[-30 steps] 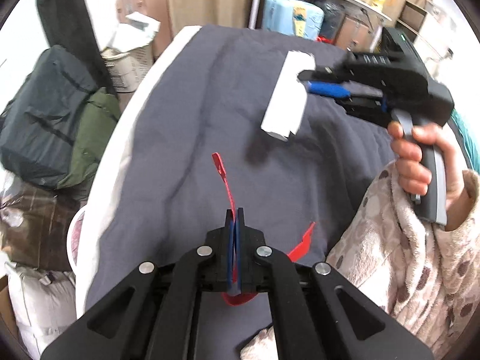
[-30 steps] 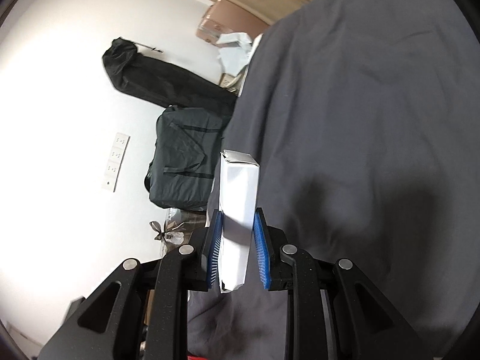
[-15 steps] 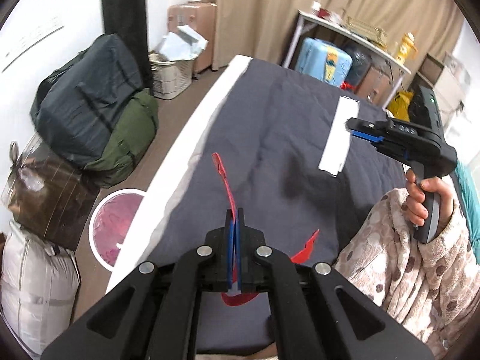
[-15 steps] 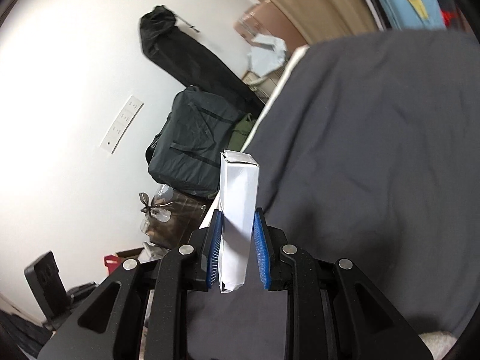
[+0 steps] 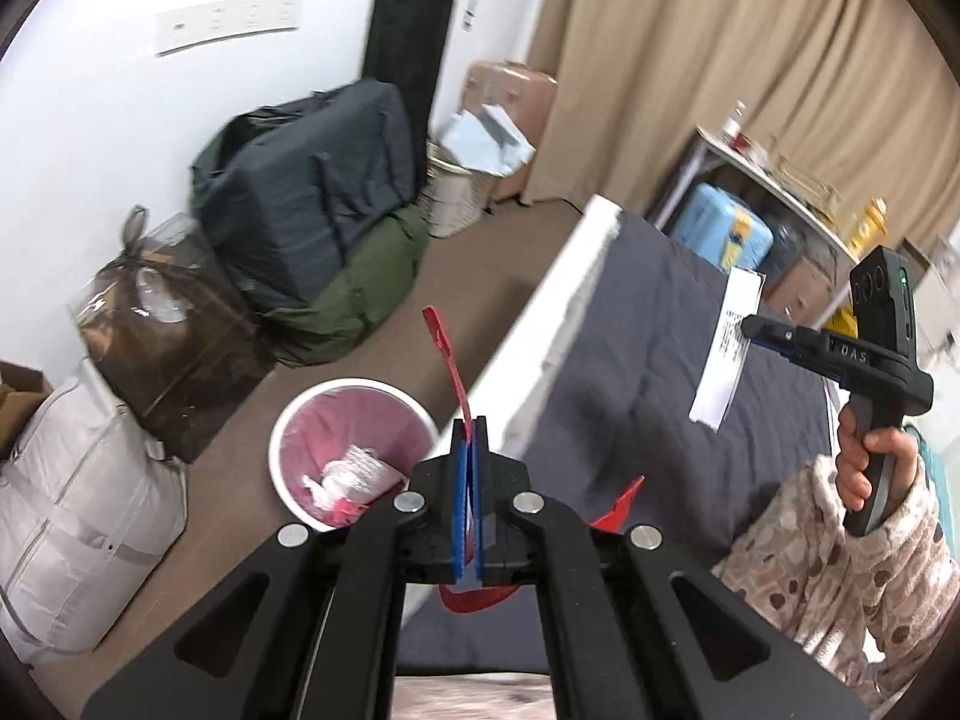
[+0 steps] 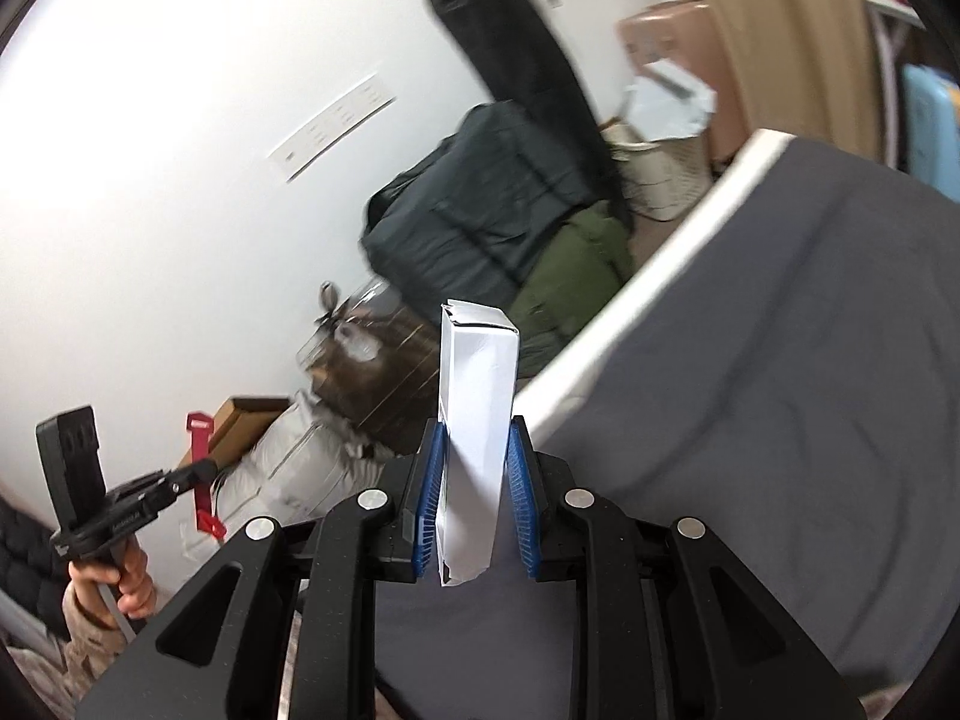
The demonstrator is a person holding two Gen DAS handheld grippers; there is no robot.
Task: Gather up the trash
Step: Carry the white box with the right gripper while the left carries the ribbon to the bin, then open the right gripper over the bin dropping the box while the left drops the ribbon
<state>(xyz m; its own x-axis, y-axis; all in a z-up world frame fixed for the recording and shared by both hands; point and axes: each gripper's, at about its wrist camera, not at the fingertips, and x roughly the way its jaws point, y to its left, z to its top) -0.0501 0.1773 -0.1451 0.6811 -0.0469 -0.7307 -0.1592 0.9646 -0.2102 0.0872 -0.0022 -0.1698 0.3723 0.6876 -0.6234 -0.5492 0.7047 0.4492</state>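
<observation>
My left gripper (image 5: 471, 438) hides the middle of the red plastic strip (image 5: 447, 360) it is clamped on, so I see only the strip's upper end rising ahead of the fingertips and a red loop below them, and the print on the white carton (image 6: 477, 420) is too blurred to read. My right gripper (image 6: 474, 450) squeezes that carton upright over the grey bed cover (image 6: 780, 390). Down on the floor beside the bed, the white bin (image 5: 282, 438) with a pink liner holds crumpled white and pink wrappers.
</observation>
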